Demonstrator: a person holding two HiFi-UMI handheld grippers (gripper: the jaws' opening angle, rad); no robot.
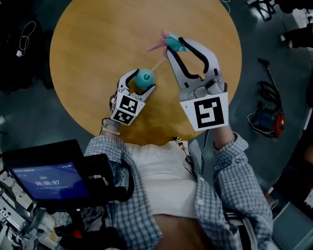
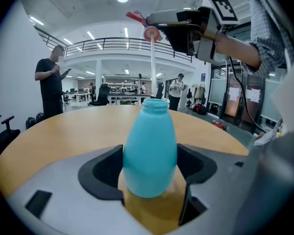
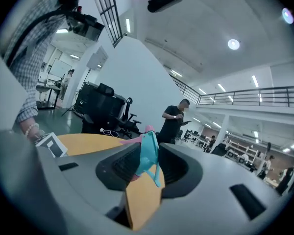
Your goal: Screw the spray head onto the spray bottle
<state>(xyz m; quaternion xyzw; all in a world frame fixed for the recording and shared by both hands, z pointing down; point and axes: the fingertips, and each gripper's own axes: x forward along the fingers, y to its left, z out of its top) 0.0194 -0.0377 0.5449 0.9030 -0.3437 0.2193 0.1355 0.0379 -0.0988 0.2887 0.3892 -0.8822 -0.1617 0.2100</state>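
Tongs on both sides are occupied. Our left tongs (image 1: 140,83) are clamped on the teal spray bottle (image 1: 145,77), which stands upright on the round wooden tabletop (image 1: 94,46) near the edge closest to us. In the left gripper view the spray bottle (image 2: 149,151) fills the gap between the two dark pads, touching both, and its neck is open with no cap.

Our right tongs (image 1: 177,46) are closed on the spray head (image 1: 169,41), held in the air beyond the bottle and off to its right. In the right gripper view the spray head (image 3: 148,153) sits pinched between the pads, its teal body tilted and its pink part pointing away to the left.

A thin pale tube (image 1: 158,65) runs down from the spray head to the bottle's neck. From the left gripper view the tube (image 2: 152,67) hangs straight down to the open mouth. We cannot tell whether its tip is inside.
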